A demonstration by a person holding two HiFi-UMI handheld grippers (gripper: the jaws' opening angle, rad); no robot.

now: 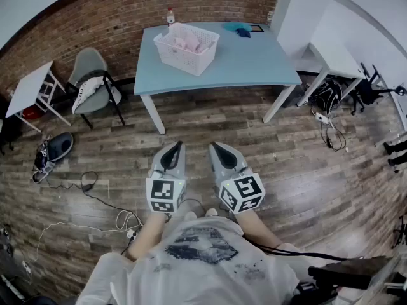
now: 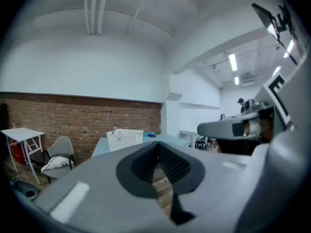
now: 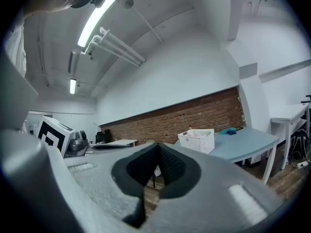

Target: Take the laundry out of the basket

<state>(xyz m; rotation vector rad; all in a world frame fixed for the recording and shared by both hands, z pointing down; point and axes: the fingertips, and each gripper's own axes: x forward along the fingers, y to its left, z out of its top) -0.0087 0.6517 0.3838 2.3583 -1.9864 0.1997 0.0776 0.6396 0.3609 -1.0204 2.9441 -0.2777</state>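
I'm at the very start of the job: nothing has been lifted out yet, and I'm standing well back from the surface [image 1: 248,59] with wooden floor [image 1: 267,145] between me and it. My left hand-held gripper [image 1: 175,147] sits just in front of my chest, its jaws pressed together with nothing between them. My right hand-held gripper [image 1: 216,149] is just beside it, likewise closed and empty. Both point roughly level toward the far wall. The white basket [image 1: 184,62] stands on the left part of the surface, near its back edge, and the laundry [image 1: 191,42], pale pink and white pieces, lies heaped inside it, below the rim. As I judge it, the next move is an approach. I need to close the gap to the surface, bring one hand-held gripper up over the basket's open top, spread its jaws, and reach down onto the topmost piece. The cloth is soft, so I'd pinch a fold, not a flat patch.
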